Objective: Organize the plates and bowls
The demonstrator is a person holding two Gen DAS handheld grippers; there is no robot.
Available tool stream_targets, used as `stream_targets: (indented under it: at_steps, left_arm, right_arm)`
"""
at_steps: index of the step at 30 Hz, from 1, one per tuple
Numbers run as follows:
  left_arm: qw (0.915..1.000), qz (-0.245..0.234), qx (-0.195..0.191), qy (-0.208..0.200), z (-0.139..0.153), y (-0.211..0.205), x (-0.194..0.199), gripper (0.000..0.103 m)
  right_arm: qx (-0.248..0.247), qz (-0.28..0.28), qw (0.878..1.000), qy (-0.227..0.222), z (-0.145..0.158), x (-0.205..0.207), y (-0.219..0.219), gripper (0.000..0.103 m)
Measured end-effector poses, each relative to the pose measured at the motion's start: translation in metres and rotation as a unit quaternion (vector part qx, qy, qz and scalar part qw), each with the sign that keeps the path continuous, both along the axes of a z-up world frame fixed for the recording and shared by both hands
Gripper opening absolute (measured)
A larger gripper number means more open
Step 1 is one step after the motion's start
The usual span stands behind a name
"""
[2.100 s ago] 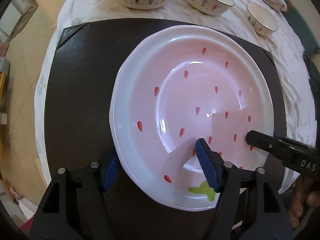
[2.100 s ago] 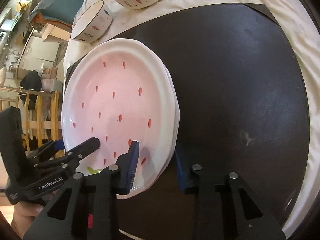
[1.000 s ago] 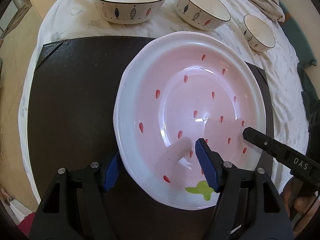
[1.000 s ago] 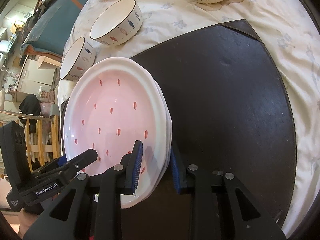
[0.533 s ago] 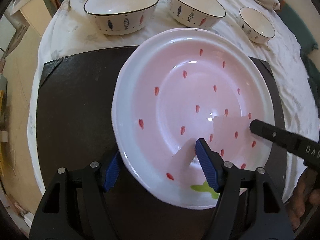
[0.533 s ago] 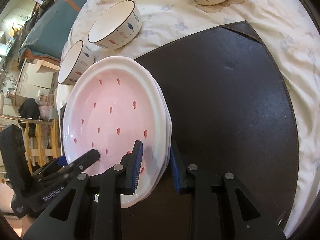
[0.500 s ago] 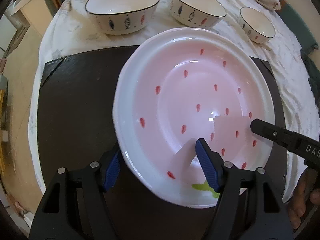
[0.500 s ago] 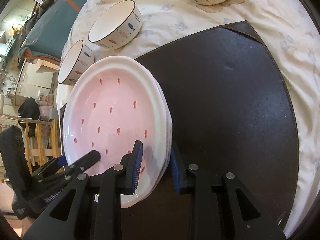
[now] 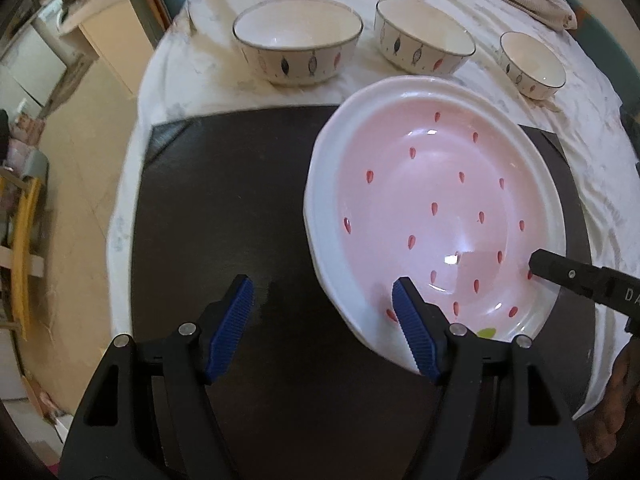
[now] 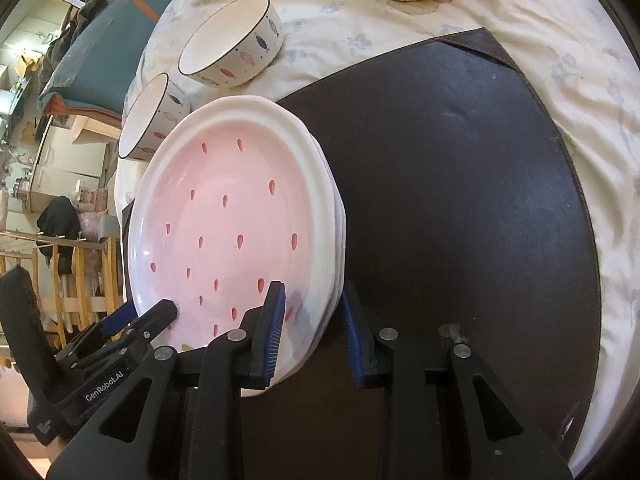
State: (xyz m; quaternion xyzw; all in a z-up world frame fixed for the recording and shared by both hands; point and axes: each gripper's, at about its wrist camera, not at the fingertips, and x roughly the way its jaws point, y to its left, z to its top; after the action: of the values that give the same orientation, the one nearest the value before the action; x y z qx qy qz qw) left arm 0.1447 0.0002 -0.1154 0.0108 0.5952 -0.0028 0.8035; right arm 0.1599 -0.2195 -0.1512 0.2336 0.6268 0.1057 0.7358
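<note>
pink plate (image 9: 436, 208) with red seed marks sits on the dark mat (image 9: 224, 208); right gripper (image 10: 312, 328) is clamped on its rim, left gripper (image 9: 324, 324) is spread wide, one finger over the plate. plate placement looks done, so next the right should let go and go for the bowls (image 9: 298, 40) on the cloth beyond the mat.

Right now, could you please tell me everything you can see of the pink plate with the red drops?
The pink plate is glossy, ceramic-looking, with a wide white rim, scattered red teardrop marks and a green patch near its close edge. More white rims show under it, so it seems to top a stack on the dark mat. The right gripper has one blue pad inside the rim and one outside. The left gripper stands open, one finger over the plate; contact is unclear.
</note>
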Motion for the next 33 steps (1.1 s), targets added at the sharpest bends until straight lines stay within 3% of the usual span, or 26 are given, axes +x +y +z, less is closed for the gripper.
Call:
stream_targets:
  at_steps: [2, 5, 10, 13, 15, 16, 21, 31, 33]
  left_arm:
    - [0.9999, -0.001, 0.005, -0.016, 0.006, 0.000, -0.003, 0.069]
    - [0.9987, 0.009, -0.007, -0.049, 0.020, 0.004, -0.009, 0.069]
    - [0.9956, 0.036, -0.006, -0.086, 0.036, 0.009, -0.011, 0.074]
    - [0.9942, 0.051, -0.009, -0.095, 0.046, 0.008, -0.007, 0.075]
    - [0.9921, 0.069, -0.007, -0.104, 0.055, 0.009, -0.006, 0.077]
    - [0.9914, 0.078, -0.010, -0.104, 0.058, 0.009, -0.004, 0.079]
    - [0.9924, 0.092, -0.030, -0.076, 0.066, -0.001, 0.013, 0.081]
    - [0.9919, 0.067, -0.042, -0.100, 0.090, -0.050, 0.044, 0.081]
    - [0.9922, 0.074, -0.027, -0.097, 0.091, -0.058, 0.055, 0.096]
  right_arm:
    - [0.000, -0.002, 1.000, -0.004, 0.002, -0.003, -0.001, 0.032]
    - [0.003, -0.010, 1.000, -0.015, 0.009, -0.008, -0.005, 0.050]
    - [0.006, -0.019, 0.999, -0.042, 0.026, -0.015, -0.013, 0.058]
    - [-0.010, -0.019, 0.996, -0.087, 0.045, -0.021, -0.018, 0.066]
    - [-0.019, -0.020, 0.994, -0.107, 0.055, -0.023, -0.021, 0.080]
    - [-0.017, -0.024, 0.993, -0.118, 0.060, -0.025, -0.025, 0.081]
    - [-0.012, -0.047, 0.990, -0.135, 0.074, -0.030, -0.048, 0.083]
    - [-0.034, -0.066, 0.984, -0.160, 0.104, -0.013, -0.085, 0.083]
    - [-0.036, -0.076, 0.983, -0.161, 0.106, -0.006, -0.095, 0.083]
